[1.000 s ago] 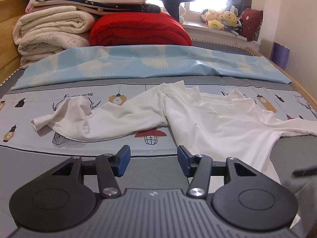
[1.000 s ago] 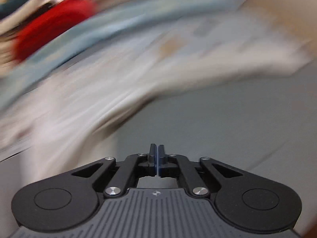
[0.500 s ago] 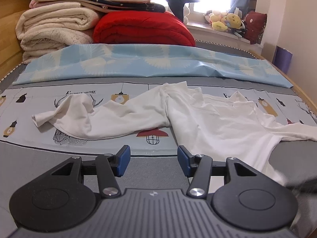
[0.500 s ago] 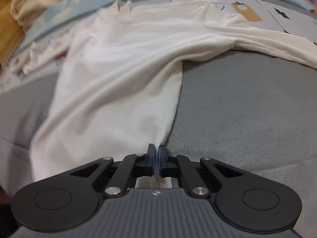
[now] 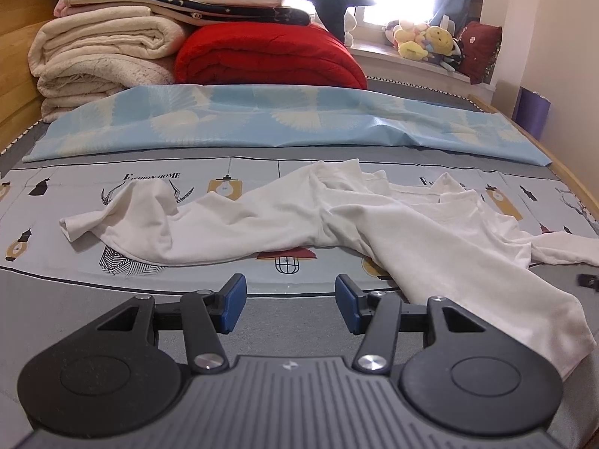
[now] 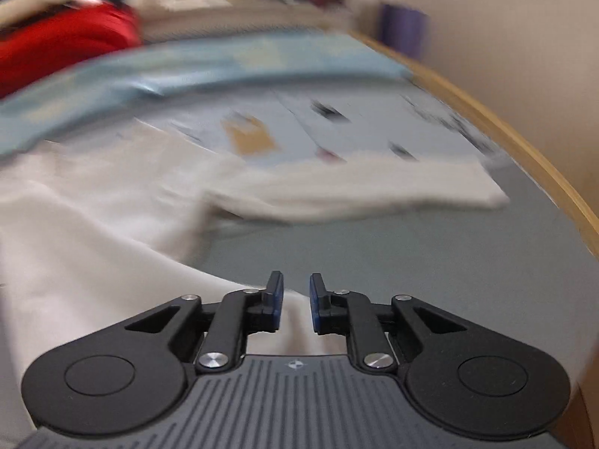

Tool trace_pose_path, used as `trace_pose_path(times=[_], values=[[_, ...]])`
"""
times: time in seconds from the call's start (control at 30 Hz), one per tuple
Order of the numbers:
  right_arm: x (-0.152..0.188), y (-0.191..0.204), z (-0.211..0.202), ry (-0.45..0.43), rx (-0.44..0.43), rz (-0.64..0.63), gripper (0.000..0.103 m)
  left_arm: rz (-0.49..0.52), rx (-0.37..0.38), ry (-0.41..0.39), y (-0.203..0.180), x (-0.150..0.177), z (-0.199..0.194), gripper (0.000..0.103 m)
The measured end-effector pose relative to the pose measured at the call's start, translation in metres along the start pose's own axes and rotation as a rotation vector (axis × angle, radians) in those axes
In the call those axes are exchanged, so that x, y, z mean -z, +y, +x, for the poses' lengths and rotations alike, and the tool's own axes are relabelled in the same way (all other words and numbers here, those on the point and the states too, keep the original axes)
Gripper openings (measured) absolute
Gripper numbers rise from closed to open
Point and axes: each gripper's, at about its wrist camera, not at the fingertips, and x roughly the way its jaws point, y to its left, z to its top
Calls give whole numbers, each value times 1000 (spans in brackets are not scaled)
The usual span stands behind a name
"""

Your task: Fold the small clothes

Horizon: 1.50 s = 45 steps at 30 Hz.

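A white long-sleeved cotton top (image 5: 393, 232) lies rumpled across a bed (image 5: 112, 299) covered in grey fabric, its body running toward the near right corner and one sleeve trailing left over a pale printed sheet with lamp and antler motifs (image 5: 232, 179); the other sleeve stretches right toward the bed's wooden side rail (image 6: 524, 142). The left gripper (image 5: 291, 301) hovers low over the grey cover just short of the garment, its blue-padded fingers (image 5: 234, 301) held well apart with nothing between them — the hem of the top lies just to its right, near the right finger's linkage. In the right wrist view, blurred by motion, the right gripper (image 6: 295, 301) sits above the lower edge of the same top (image 6: 93, 262); its fingers (image 6: 275, 299) have just been opening and now stand slightly apart, white cloth visible beneath and behind the narrow gap but no longer pressed by the pads. Beyond the printed sheet a light-blue fan-patterned cloth (image 5: 280, 119) spans the bed's width, and behind it rise a folded red quilt (image 5: 269, 56) and a stack of cream blankets (image 5: 101, 56) topped with further folded bedding. Soft toys (image 5: 423, 41) crowd the bright window ledge at the far right, beside a dark red cushion (image 5: 479, 48), while a purple bin (image 5: 531, 112) stands by the cream wall — partly hidden by the bed rail
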Motion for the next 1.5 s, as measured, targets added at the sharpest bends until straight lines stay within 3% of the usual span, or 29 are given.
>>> trace_pose_path(times=[0.1, 0.2, 0.3, 0.37, 0.43, 0.5, 0.53, 0.57, 0.63, 0.67, 0.73, 0.77, 0.8, 0.83, 0.87, 0.97, 1.03, 1.1, 1.13, 1.2, 1.23, 1.3, 1.4, 1.5], values=[[14, 50, -12, 16, -269, -171, 18, -5, 0, 5, 1, 0, 1, 58], [39, 107, -18, 56, -408, -381, 19, 0, -2, 9, 1, 0, 1, 58], [58, 146, -15, 91, -425, -510, 30, -1, -4, 10, 3, 1, 1, 58], [66, 162, -5, 140, -369, -574, 39, -5, -8, 13, 4, 1, 2, 58], [77, 172, 5, 161, -289, -668, 39, -10, -10, 13, 6, 0, 2, 58], [83, 173, 11, 169, -283, -701, 38, -15, -12, 11, 9, 0, 2, 58], [83, 172, 10, 169, -288, -701, 29, -19, -12, 10, 11, -1, 2, 58], [82, 172, 11, 177, -305, -695, 1, -22, -11, 9, 11, -1, 1, 58], [72, 167, 4, 170, -370, -650, 2, -28, -7, 7, 12, -2, 1, 58], [65, 160, -2, 155, -443, -607, 2, -29, -6, 6, 12, -3, 0, 58], [31, 127, -13, 137, -668, -354, 2, -29, -3, 7, 10, -2, 0, 58], [14, 99, -12, 130, -789, -154, 2, -26, 0, 8, 9, -2, 1, 58], [6, 78, -9, 107, -826, -39, 2, -23, 2, 10, 8, -2, 1, 58], [0, 59, -3, 76, -777, 32, 2, -19, 3, 11, 7, -2, 1, 58], [-3, 44, 7, 65, -638, 63, 2, -17, 4, 12, 6, -1, 2, 58], [5, 28, 42, 169, -300, 34, 6, -11, 3, 19, 2, -1, 4, 58], [11, 25, 50, 225, -214, 30, 7, -12, 4, 22, 0, 0, 6, 59], [6, 30, 38, 164, -231, 23, 7, -7, 4, 24, -2, 0, 7, 59], [1, 38, 24, 94, -269, -21, 8, -3, 4, 24, -2, 0, 7, 59], [-3, 56, 2, -17, -364, -121, 18, 1, 3, 26, -4, 0, 9, 59], [-2, 67, -6, -34, -437, -172, 27, 2, 2, 29, -4, 1, 10, 59], [13, 92, -12, 19, -564, -300, 31, 4, -1, 35, -5, 2, 12, 59], [48, 132, -2, 86, -501, -543, 31, 5, 0, 35, -5, 2, 12, 59], [69, 142, 11, 141, -428, -619, 34, 4, -2, 31, -4, 2, 11, 59]])
